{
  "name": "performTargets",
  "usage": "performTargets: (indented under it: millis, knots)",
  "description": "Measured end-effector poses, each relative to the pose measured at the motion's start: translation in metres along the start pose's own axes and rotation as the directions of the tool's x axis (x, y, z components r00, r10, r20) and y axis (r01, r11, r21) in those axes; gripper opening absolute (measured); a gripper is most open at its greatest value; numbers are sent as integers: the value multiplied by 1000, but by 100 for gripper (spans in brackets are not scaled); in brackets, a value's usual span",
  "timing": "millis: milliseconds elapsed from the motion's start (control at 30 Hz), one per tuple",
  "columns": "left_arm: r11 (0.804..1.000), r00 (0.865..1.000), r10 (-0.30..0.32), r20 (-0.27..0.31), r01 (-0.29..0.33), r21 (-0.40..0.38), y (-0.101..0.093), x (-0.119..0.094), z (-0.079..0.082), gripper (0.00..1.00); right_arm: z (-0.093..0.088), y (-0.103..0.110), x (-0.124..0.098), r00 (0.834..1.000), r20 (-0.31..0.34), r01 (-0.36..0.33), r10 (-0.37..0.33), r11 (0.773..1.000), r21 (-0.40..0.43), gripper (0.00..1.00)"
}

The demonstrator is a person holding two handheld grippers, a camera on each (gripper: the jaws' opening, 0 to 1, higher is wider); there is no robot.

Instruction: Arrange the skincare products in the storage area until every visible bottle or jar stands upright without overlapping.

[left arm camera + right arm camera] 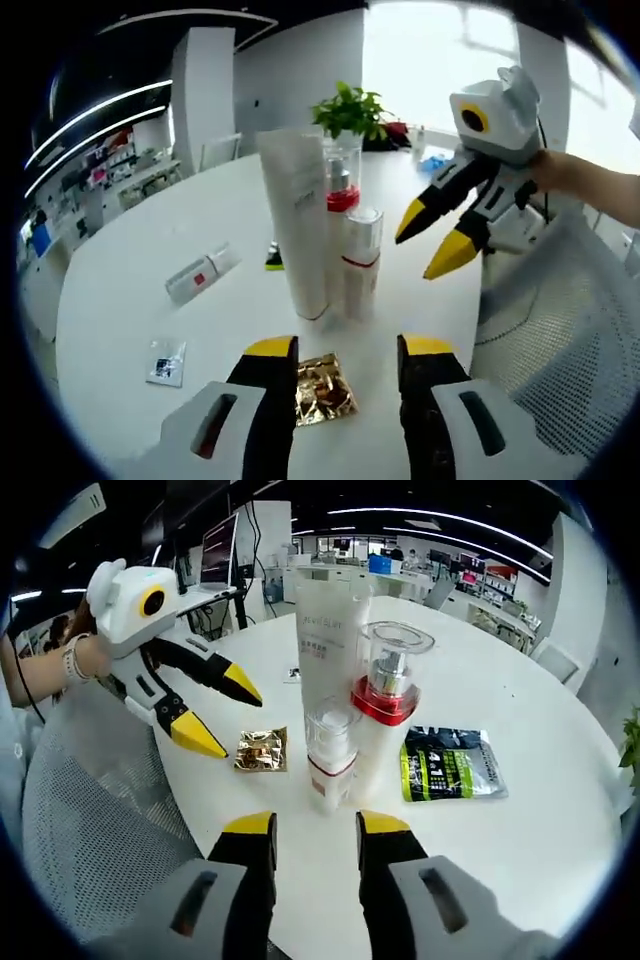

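Note:
Three skincare products stand upright, close together, on the round white table [130, 300]: a tall white tube [298, 225] [325, 645], a clear-capped pump bottle with a red band [342, 195] [388, 705], and a small white bottle with a red stripe [362, 262] [328, 755]. A white tube with a red label [200, 275] lies flat to their left. My left gripper [350, 350] [225, 718] is open, just short of the group. My right gripper [318, 830] [425, 248] is open on the opposite side, near the small bottle.
A gold sachet [325, 388] [262, 750] lies on the table by my left gripper. A green-black pouch [450, 765] and a small sachet [167, 362] also lie flat. A grey mesh chair back [560, 320] [90, 810] stands at the table edge. A plant [350, 110] sits farther back.

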State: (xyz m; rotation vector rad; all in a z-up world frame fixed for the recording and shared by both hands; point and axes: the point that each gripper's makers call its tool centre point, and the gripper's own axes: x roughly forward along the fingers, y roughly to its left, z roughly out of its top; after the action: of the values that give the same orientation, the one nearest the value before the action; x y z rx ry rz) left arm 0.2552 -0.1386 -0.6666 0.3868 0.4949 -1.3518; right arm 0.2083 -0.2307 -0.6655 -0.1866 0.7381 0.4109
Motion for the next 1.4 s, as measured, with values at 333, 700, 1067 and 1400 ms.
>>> performTargets:
  millis: [333,700,1067,1400]
  knots:
    - [999,999,51,0,-51,-16,12,-29,6,51,12,3,-19,1000,3,27,-27,999,29,51]
    - [996,996,94,-6,-94,-10,17,-61,14,69,26,2,-38,997,20,72,-73,997,37,68]
    - [993,993,119,28,-118,-21,23,-81,23,83,33,0,-41,994,51,91,-93,995,37,82]
    - [991,991,131,23,-131,-13,26,-92,26,92,41,0,-43,992,58,107,-108,994,20,91]
